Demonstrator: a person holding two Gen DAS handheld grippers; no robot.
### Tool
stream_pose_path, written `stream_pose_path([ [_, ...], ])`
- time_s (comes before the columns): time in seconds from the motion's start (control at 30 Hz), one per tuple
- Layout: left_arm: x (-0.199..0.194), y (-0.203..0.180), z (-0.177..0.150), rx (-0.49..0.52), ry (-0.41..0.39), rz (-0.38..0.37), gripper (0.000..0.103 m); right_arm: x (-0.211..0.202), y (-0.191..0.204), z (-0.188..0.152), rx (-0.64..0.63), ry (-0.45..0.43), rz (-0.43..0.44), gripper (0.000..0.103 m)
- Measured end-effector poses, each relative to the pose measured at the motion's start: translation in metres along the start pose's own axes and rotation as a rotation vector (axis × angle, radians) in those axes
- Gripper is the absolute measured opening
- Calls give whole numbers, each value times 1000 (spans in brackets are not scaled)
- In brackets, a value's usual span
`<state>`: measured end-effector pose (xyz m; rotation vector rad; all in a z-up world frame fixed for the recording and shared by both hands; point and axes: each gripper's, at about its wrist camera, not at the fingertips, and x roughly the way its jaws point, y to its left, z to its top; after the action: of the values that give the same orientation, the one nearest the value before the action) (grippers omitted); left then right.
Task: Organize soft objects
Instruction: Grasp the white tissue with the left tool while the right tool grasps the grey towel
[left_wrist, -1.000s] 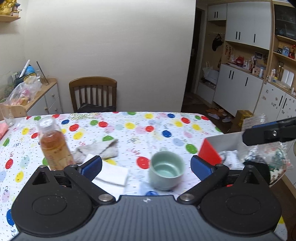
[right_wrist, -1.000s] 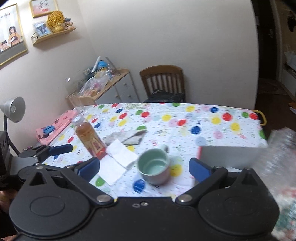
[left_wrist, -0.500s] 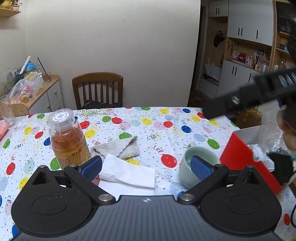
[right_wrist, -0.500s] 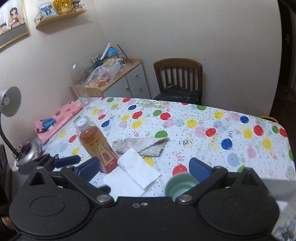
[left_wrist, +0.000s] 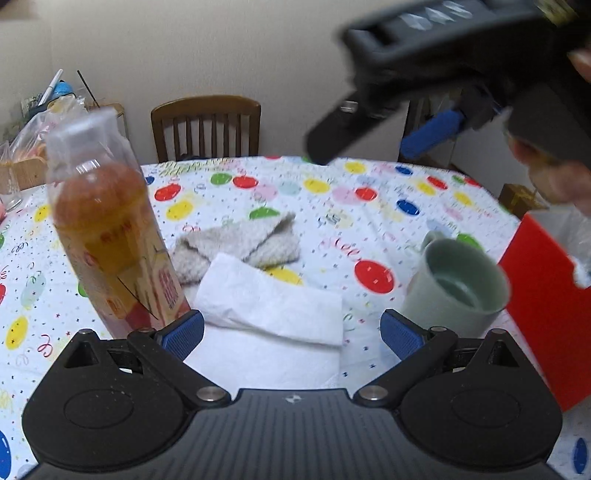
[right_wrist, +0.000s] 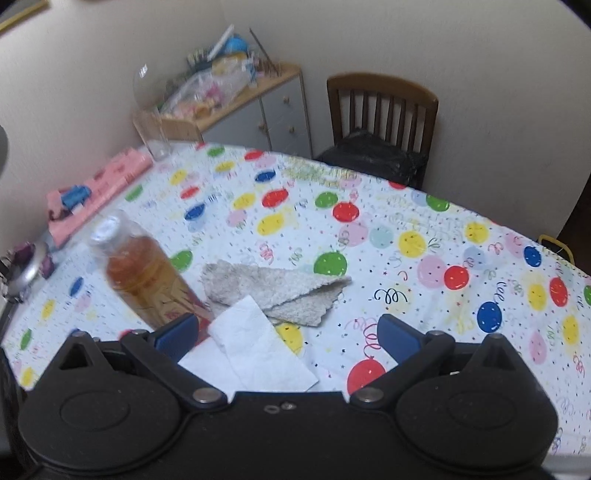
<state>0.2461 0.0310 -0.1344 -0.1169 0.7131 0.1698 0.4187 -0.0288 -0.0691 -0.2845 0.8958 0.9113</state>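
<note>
Tea bottle, green mug, chair.

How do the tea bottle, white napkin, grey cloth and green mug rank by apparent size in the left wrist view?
1. tea bottle, though it stands nearest the lens, which inflates it
2. white napkin
3. grey cloth and green mug, too alike to separate

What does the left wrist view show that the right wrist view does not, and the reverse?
Only the left wrist view shows the green mug, the red box and the right gripper overhead. Only the right wrist view shows the pink cloth at the table's far edge. Both show the tea bottle, grey towel, white napkin and wooden chair.
</note>
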Motion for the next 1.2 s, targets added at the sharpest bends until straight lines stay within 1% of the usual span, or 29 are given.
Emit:
stream_pose_path([
  [0.17, 26, -1, -5, 0, 30, 16, 102, 38, -1, 11, -5, 66, -13, 102],
  [0.3, 43, 1, -8, -12, 47, 28, 102, 64, 0, 19, -2, 95, -11, 102],
  [0.4, 56, 6, -9, -48, 81, 31, 101, 79, 5, 26, -22, 109, -7, 102],
  [0.5, 63, 6, -9, -56, 83, 26, 101, 94, 8, 33, -36, 124, -13, 102],
  [0.6, 70, 5, -9, -62, 94, 33, 101, 111, 4, 40, 0, 136, -16, 103],
  [0.7, 75, 7, -10, -82, 103, 38, 96, 126, 1, 45, 54, 139, -7, 103],
  [0.8, 77, 5, -9, -69, 93, 56, 92, 139, 6, 46, 60, 151, -2, 103],
  [0.87, 78, 4, -9, -63, 87, 70, 83, 148, 10, 46, 43, 166, 3, 103],
  [0.9, 78, 3, -9, -59, 83, 80, 80, 153, 13, 45, 32, 176, 0, 103],
  [0.97, 78, 1, -9, -47, 76, 103, 69, 162, 16, 44, 28, 196, -2, 103],
  [1.0, 78, 0, -9, -39, 72, 115, 67, 167, 16, 43, 35, 205, 0, 103],
  [1.07, 77, 0, -10, -33, 64, 121, 56, 175, 17, 42, 38, 219, -1, 103],
  [1.1, 76, 0, -10, -33, 61, 125, 53, 177, 18, 40, 41, 223, -6, 102],
  [1.17, 74, 1, -11, -31, 52, 131, 42, 182, 18, 38, 53, 234, -16, 101],
  [1.2, 74, 1, -12, -29, 49, 133, 41, 183, 18, 37, 53, 237, -20, 100],
])
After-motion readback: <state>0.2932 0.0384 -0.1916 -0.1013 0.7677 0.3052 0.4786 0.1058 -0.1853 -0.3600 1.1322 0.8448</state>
